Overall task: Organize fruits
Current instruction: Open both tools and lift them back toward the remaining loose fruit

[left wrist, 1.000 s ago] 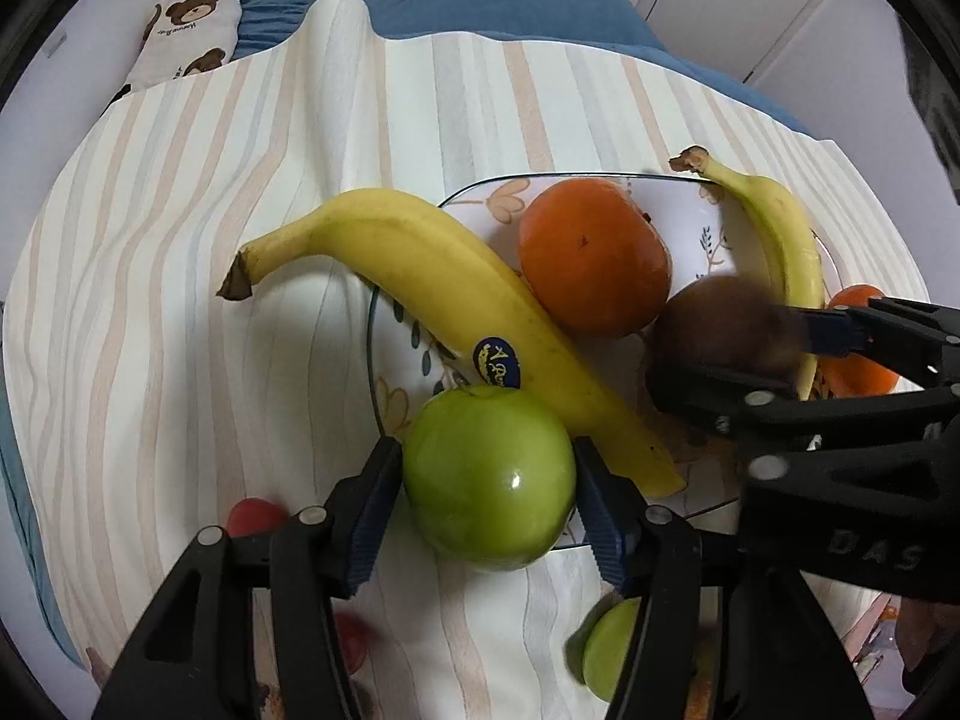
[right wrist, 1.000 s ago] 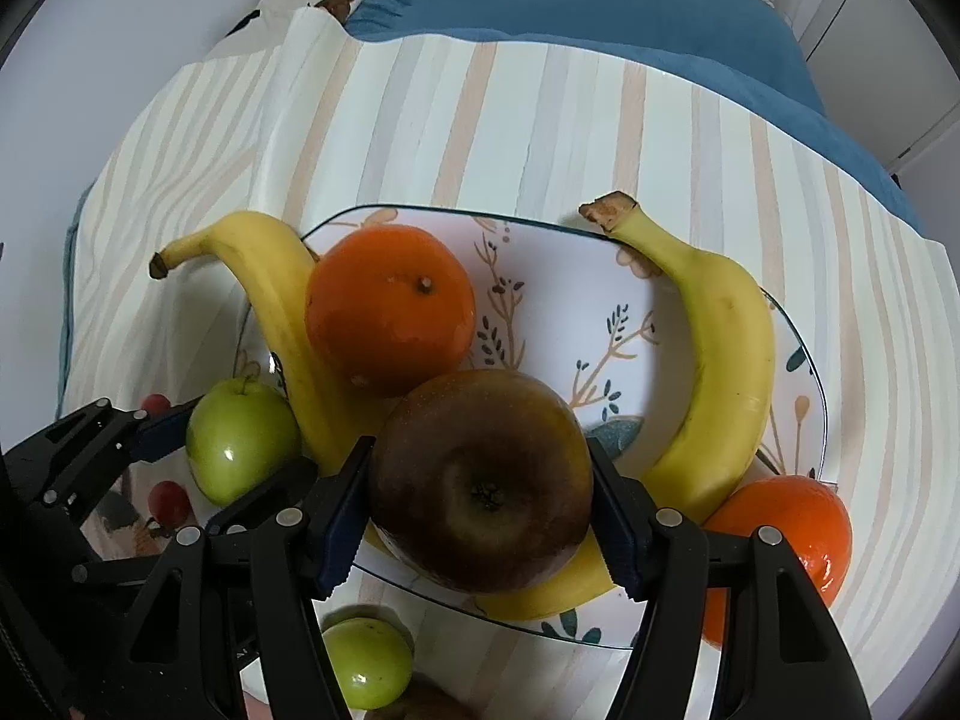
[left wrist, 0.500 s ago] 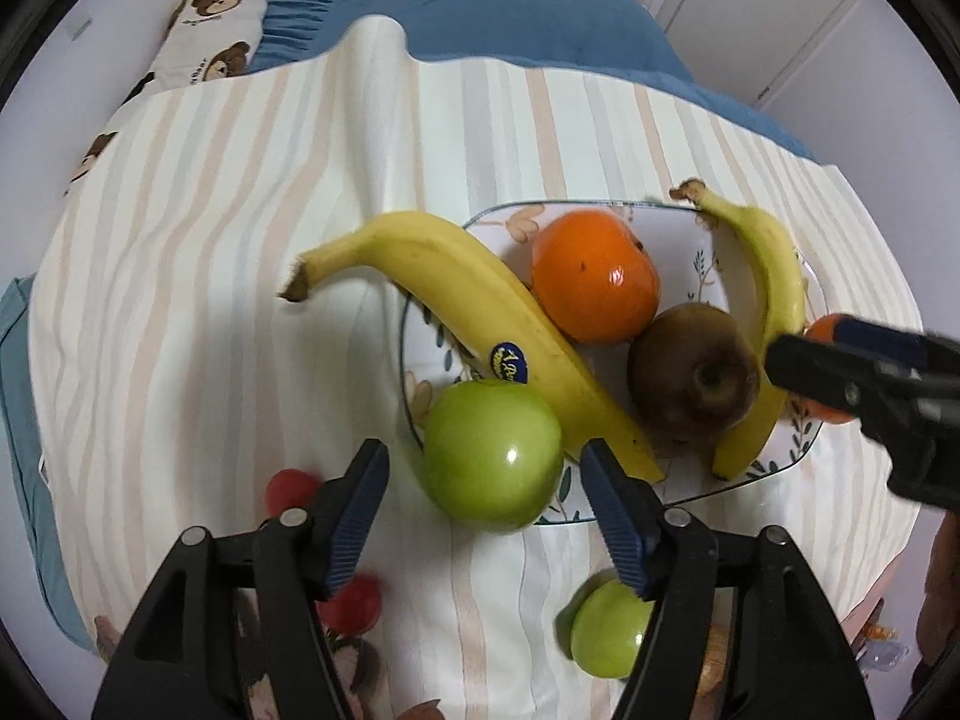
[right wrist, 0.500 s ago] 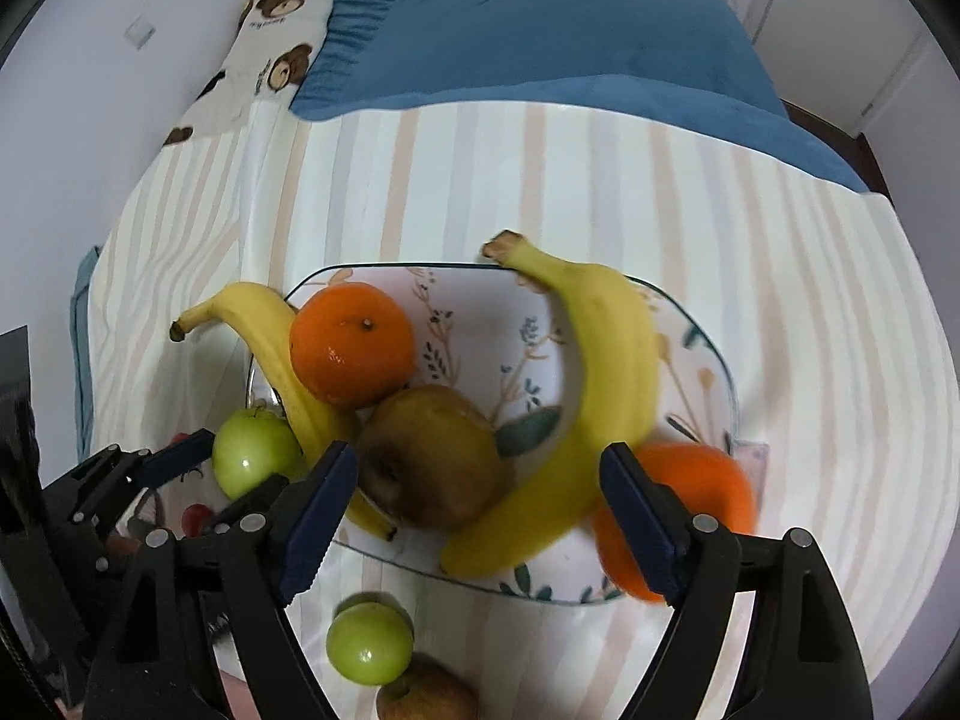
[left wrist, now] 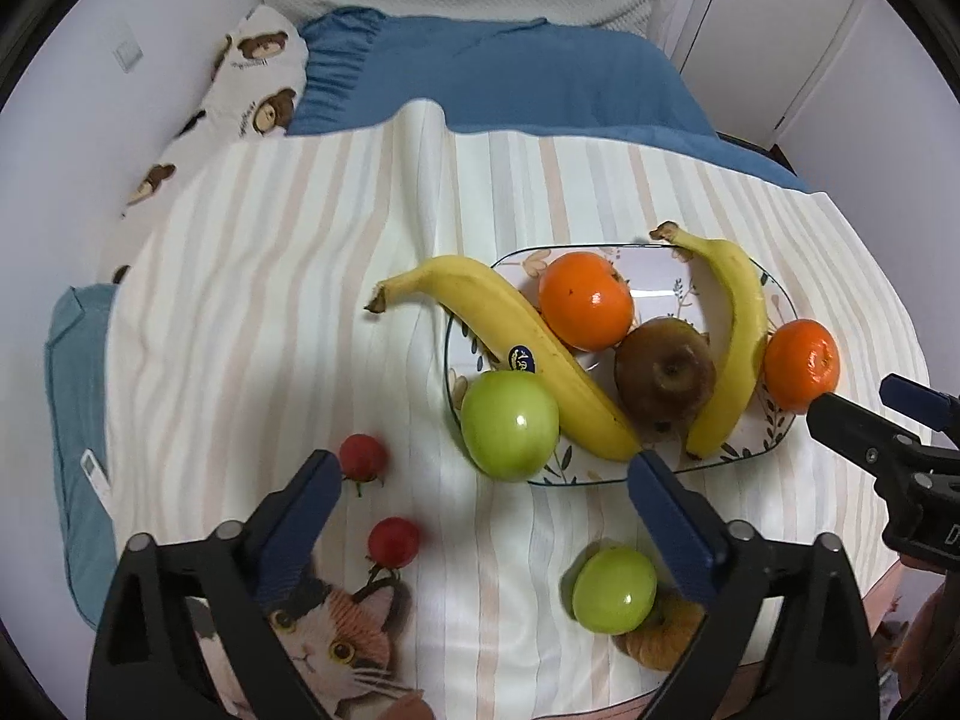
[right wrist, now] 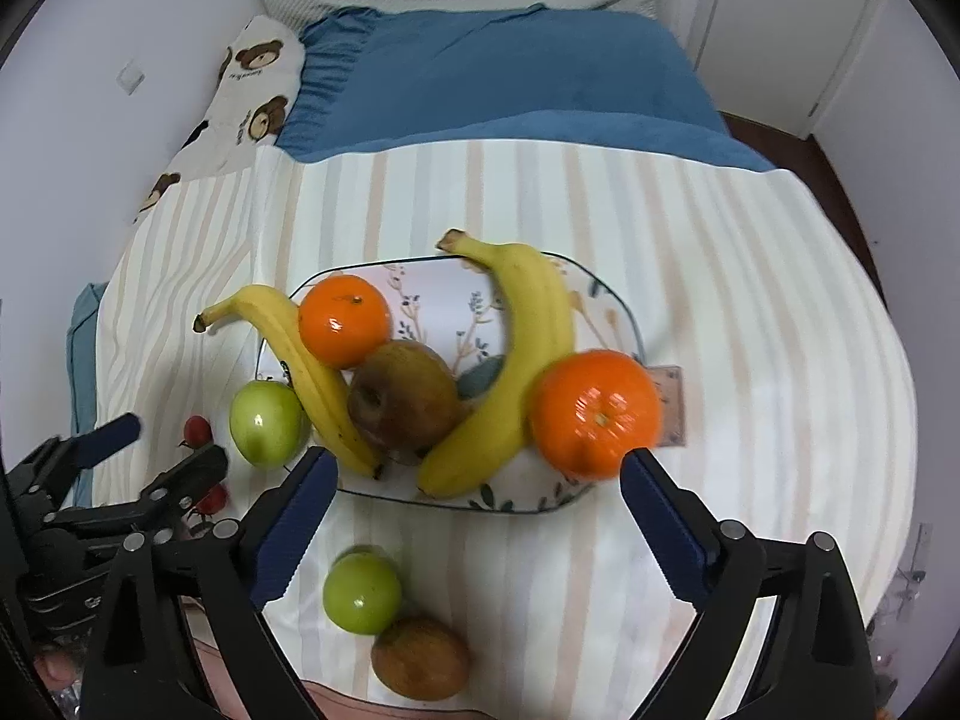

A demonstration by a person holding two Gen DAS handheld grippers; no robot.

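A patterned plate (left wrist: 600,483) (right wrist: 456,504) holds two bananas (left wrist: 522,354) (left wrist: 735,330), an orange (left wrist: 585,300) and a brown apple (left wrist: 666,378) (right wrist: 405,402). A green apple (left wrist: 510,423) (right wrist: 267,423) rests on its left rim and a second orange (right wrist: 594,414) on its right rim. My left gripper (left wrist: 485,474) (right wrist: 171,441) hovers above the green apple, jaws opening, pads clear of it. Over the plate's near edge, my right gripper (right wrist: 477,468) (left wrist: 861,399) is opening too, with nothing between its fingers.
On the striped cloth near me lie a small green apple (left wrist: 613,589) (right wrist: 362,593), a brown fruit (right wrist: 420,657) and two small red fruits (left wrist: 362,456) (left wrist: 393,542). Behind the cloth are a blue blanket (left wrist: 510,78) and a bear-print pillow (left wrist: 258,78).
The left gripper let go of the green apple and the right let go of the brown apple. Both jaws spread wide and both grippers rose away from the plate.
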